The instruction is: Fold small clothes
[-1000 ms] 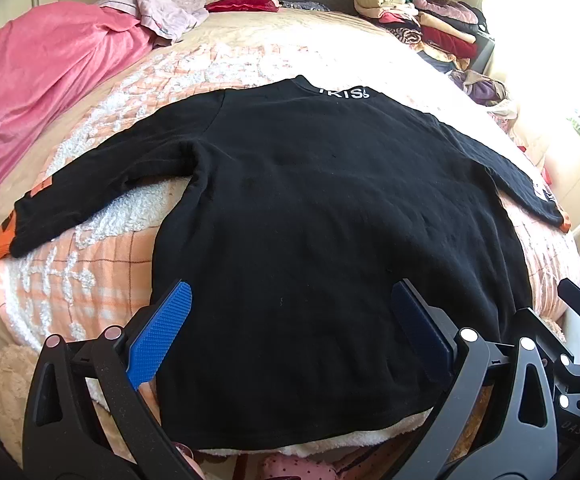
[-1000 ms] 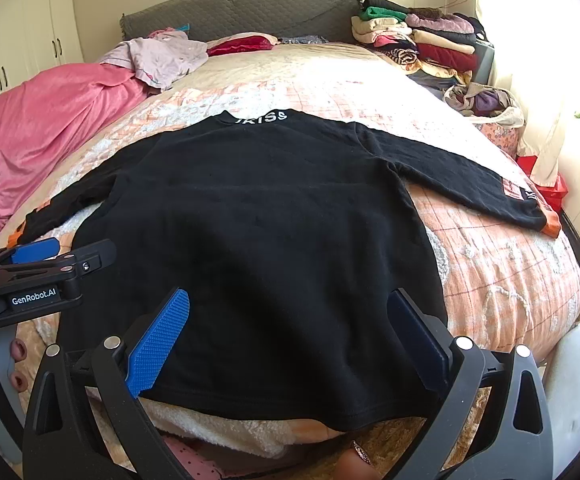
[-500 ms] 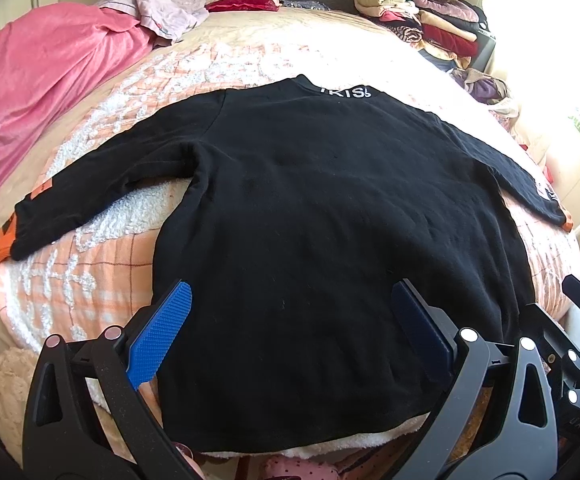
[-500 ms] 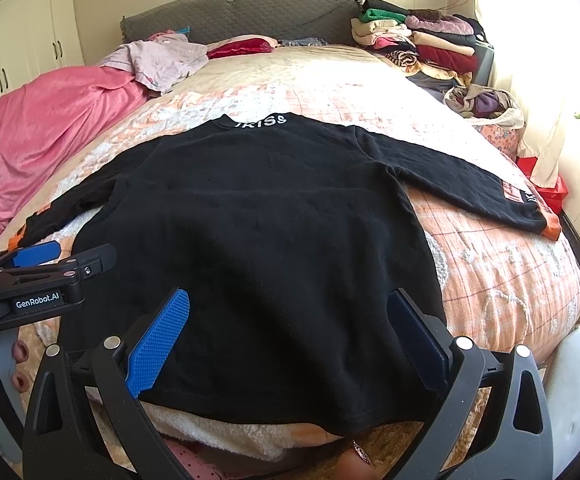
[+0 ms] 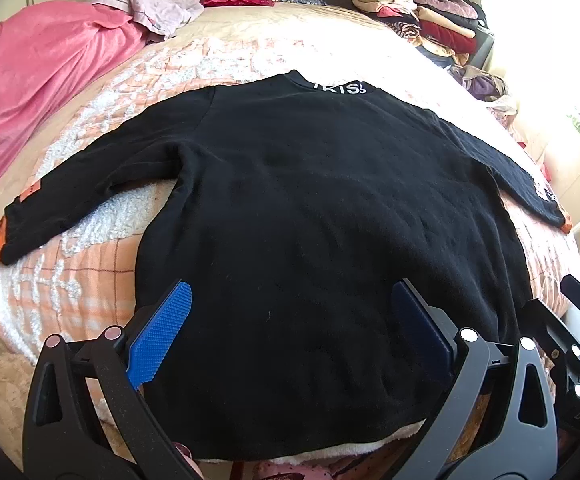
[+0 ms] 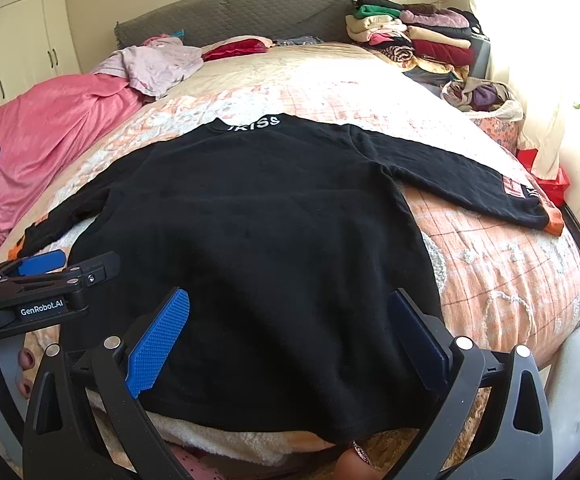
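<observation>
A black long-sleeved sweater (image 5: pixel 314 216) lies flat on the bed, back up, white letters at the collar, both sleeves spread out with orange cuffs. It also shows in the right wrist view (image 6: pixel 266 232). My left gripper (image 5: pixel 290 332) is open and empty above the sweater's hem, left of centre. My right gripper (image 6: pixel 290 336) is open and empty above the hem's right part. The left gripper also shows at the left edge of the right wrist view (image 6: pixel 42 280).
The bed has an orange and white quilt (image 6: pixel 502 280). A pink blanket (image 5: pixel 38 80) lies along the left side. A pile of folded clothes (image 6: pixel 414 40) stands at the far right by the grey headboard (image 6: pixel 234 16). Loose pale clothes (image 6: pixel 158 64) lie near the pillows.
Both grippers have drifted slightly, barely shifting the view of the sweater. The jaws stay open and the sweater has not moved.
</observation>
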